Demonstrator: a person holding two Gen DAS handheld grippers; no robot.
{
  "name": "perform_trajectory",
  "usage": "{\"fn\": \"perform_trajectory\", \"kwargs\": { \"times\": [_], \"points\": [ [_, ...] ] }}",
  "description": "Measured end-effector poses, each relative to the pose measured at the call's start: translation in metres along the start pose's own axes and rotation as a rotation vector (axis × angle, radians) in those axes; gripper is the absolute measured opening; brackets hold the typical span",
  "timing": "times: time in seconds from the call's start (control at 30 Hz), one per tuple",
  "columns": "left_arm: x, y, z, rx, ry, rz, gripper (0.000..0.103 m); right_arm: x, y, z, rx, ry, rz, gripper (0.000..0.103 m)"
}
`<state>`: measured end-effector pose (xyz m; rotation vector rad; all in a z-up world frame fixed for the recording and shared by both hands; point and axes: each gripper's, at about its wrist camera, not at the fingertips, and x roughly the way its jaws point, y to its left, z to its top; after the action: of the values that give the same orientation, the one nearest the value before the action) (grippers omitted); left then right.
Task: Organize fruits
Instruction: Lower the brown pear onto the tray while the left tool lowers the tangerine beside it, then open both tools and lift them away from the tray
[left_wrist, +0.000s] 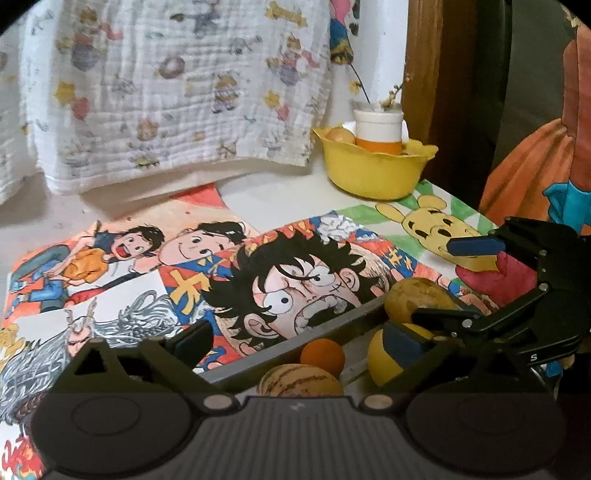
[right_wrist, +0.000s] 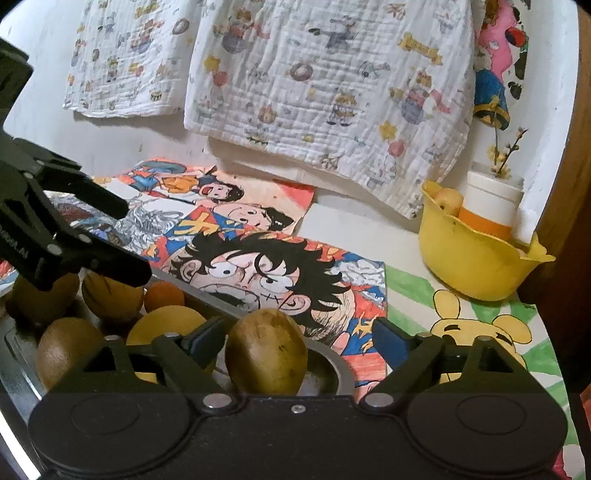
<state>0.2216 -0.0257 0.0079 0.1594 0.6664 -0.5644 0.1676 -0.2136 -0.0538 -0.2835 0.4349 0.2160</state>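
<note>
The left gripper (left_wrist: 295, 338) stands wide open and holds nothing; below it in the left wrist view lie a small orange (left_wrist: 322, 357) at 6 o'clock and a striped fruit (left_wrist: 299, 382) just under that. The right gripper (right_wrist: 299, 332) is also wide open. A brown-green fruit (right_wrist: 266, 352) stands between its fingers, close to the left pad (right_wrist: 207, 338) and well apart from the right one, so nothing is clamped.

All these fruits lie in a metal tray (right_wrist: 334, 363) on the worktop (right_wrist: 354, 218), at 6 to 8 o'clock in the right wrist view: a yellow fruit (right_wrist: 166, 325), a kiwi (right_wrist: 64, 350) and two more darker fruits behind them under the other gripper.

At 3 o'clock a yellow bowl (right_wrist: 476, 266) stands on the worktop with one pale fruit (right_wrist: 448, 199) and a white and orange jar (right_wrist: 493, 203) inside. Cartoon drawings (right_wrist: 280, 273) cover the worktop, and a printed cloth (right_wrist: 325, 81) hangs at 12 o'clock
</note>
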Motion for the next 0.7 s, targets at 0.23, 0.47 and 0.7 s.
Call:
{"fn": "perform_trajectory", "kwargs": {
  "times": [0.23, 0.47, 0.7],
  "points": [
    [-0.013, -0.002, -0.006, -0.044, -0.031, 0.055, 0.102, -0.012, 0.003, 0.004, 0.017, -0.046, -0.017, 0.099],
    [-0.028, 0.003, -0.015, -0.149, -0.027, 0.085, 0.102, -0.029, 0.009, 0.006, 0.063, -0.074, -0.034, 0.102],
    [-0.051, -0.002, -0.026, -0.174, -0.050, 0.189, 0.102, -0.050, 0.023, 0.002, 0.141, -0.110, -0.046, 0.102]
  ]
}}
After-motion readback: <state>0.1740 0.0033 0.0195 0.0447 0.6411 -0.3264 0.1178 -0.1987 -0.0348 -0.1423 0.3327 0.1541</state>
